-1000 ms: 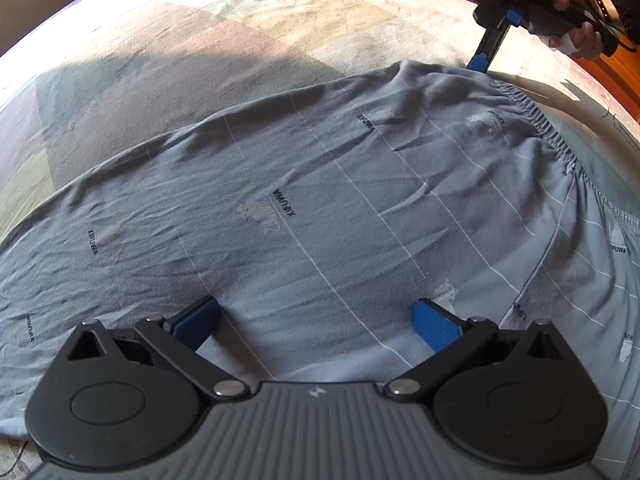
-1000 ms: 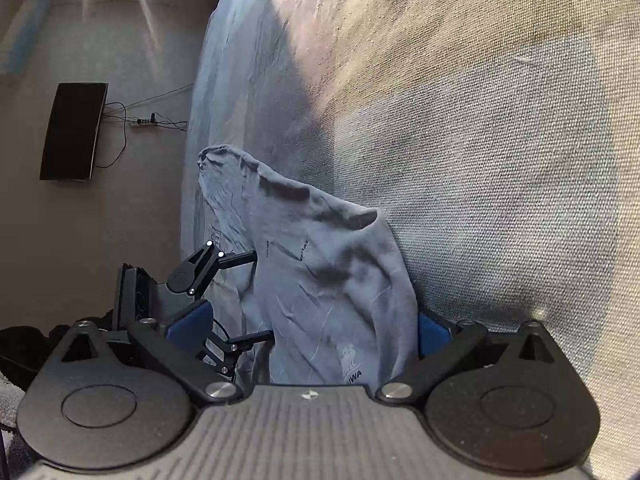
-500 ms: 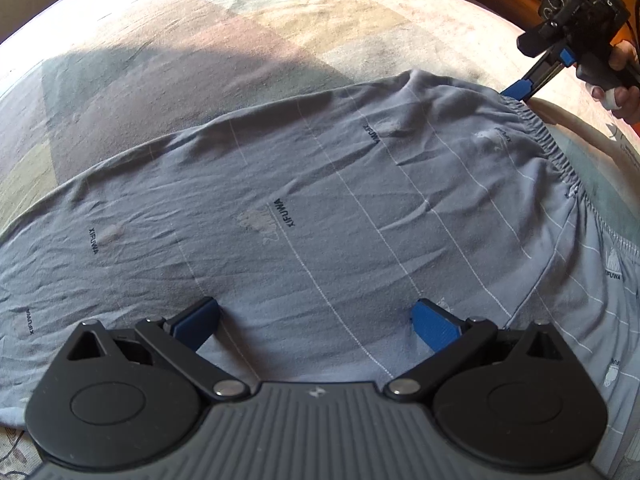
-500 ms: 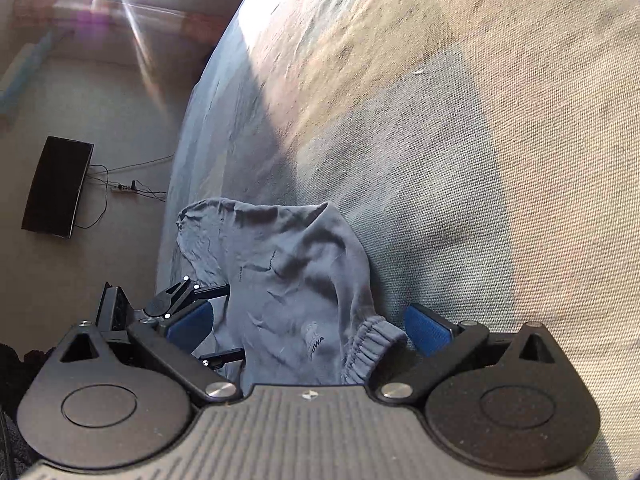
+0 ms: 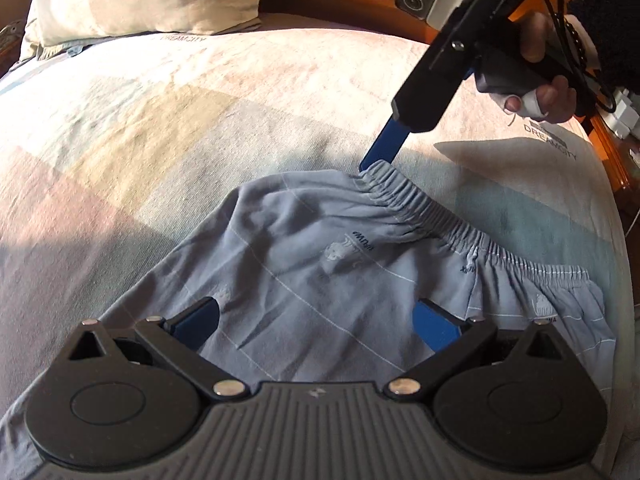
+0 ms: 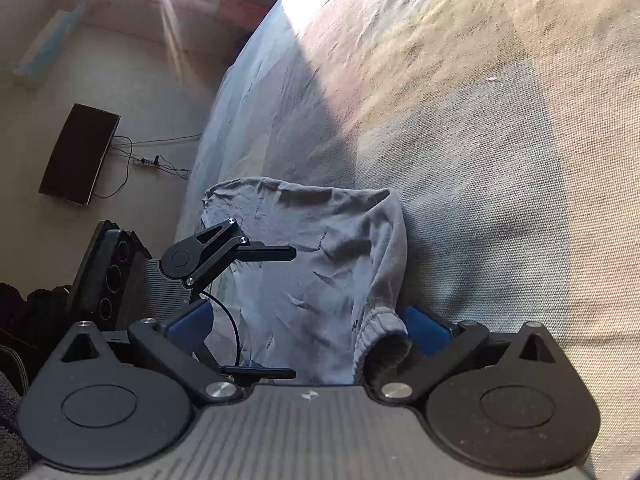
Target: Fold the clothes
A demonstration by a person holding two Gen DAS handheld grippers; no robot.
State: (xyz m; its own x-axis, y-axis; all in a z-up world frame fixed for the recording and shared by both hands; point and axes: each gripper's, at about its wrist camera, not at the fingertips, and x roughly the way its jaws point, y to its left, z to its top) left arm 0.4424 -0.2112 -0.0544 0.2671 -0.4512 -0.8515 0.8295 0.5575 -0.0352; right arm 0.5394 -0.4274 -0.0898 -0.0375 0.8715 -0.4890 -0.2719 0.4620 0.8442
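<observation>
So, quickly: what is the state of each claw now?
Left claw: open, over the grey-blue striped cotton shorts, gripping nothing.
Right claw: open, the shorts' elastic waistband between its fingers.

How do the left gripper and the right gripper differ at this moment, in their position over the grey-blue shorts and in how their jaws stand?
The left gripper hovers over the middle of the grey-blue printed shorts; the right gripper is at the elastic waistband, at its end.
The left gripper's jaws stand wide apart and hold nothing; the right gripper's jaws are also apart, with the waistband end bunched between them.
Both have blue finger pads and black bodies, and both work above the patterned bedsheet.
</observation>
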